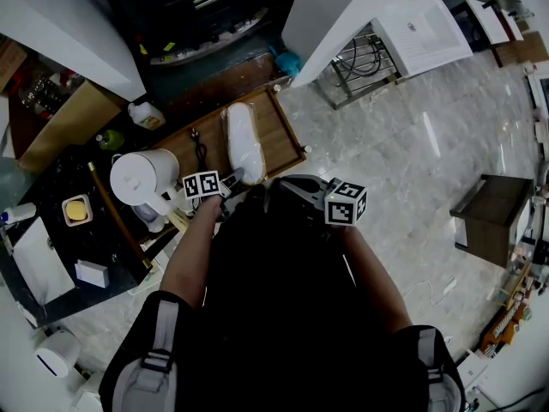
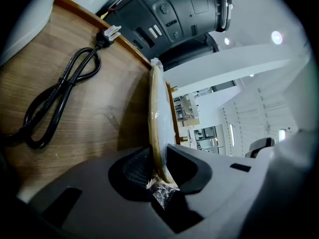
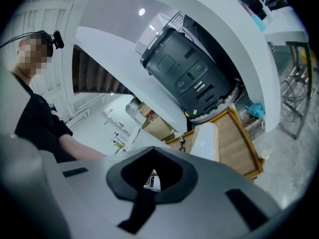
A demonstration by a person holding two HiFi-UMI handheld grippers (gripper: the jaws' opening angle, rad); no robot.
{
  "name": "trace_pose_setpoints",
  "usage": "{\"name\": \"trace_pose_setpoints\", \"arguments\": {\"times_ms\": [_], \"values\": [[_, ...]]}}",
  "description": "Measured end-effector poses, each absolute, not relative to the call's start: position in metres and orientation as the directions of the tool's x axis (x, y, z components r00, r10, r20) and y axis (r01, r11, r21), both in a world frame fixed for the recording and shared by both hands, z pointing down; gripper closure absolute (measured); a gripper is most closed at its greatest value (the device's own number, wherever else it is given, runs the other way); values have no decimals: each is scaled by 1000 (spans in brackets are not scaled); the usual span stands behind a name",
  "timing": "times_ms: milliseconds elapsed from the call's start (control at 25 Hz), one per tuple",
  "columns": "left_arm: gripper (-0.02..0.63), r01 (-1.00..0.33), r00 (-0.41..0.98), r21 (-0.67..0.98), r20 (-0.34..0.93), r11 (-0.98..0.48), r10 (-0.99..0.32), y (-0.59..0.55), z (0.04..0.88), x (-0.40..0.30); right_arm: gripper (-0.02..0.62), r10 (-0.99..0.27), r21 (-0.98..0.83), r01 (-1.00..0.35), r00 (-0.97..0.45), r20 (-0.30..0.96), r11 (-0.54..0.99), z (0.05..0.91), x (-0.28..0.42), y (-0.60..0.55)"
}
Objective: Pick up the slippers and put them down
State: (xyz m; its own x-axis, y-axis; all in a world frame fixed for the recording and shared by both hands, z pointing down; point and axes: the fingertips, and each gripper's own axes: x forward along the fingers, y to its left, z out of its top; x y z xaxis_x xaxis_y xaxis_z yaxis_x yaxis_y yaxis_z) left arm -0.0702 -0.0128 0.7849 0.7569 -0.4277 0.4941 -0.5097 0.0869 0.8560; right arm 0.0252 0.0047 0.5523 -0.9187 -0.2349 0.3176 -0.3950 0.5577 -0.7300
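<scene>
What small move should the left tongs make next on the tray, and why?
Probably lift a little. The left tongs already seem to pinch the near edge of the wrapped slippers, which lie on the wooden tray; a short rise would test the grip.

The slippers (image 1: 243, 142) are white with a pale tan sole edge, under clear, glossy film. The tabletop (image 1: 283, 136) is warm brown wood grain with a darker brown rim, and the cable (image 1: 199, 148) is black. The left claw (image 2: 158, 169) and right claw (image 3: 152, 179) are matte grey with black pads. Their marker cubes (image 1: 346, 202) bear black-and-white square patterns. The kettle (image 1: 144, 178) is white. The floor (image 1: 412, 170) is pale grey marble with faint veining. The machine (image 3: 187, 76) is dark grey.
</scene>
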Motion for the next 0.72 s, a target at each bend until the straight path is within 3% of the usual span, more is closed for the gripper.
{"name": "trace_pose_setpoints", "arguments": {"times_ms": [720], "values": [[528, -373, 851, 928, 339, -9, -401, -8, 748, -46, 589, -239, -730, -392, -920, 311, 560, 553, 22, 7]]}}
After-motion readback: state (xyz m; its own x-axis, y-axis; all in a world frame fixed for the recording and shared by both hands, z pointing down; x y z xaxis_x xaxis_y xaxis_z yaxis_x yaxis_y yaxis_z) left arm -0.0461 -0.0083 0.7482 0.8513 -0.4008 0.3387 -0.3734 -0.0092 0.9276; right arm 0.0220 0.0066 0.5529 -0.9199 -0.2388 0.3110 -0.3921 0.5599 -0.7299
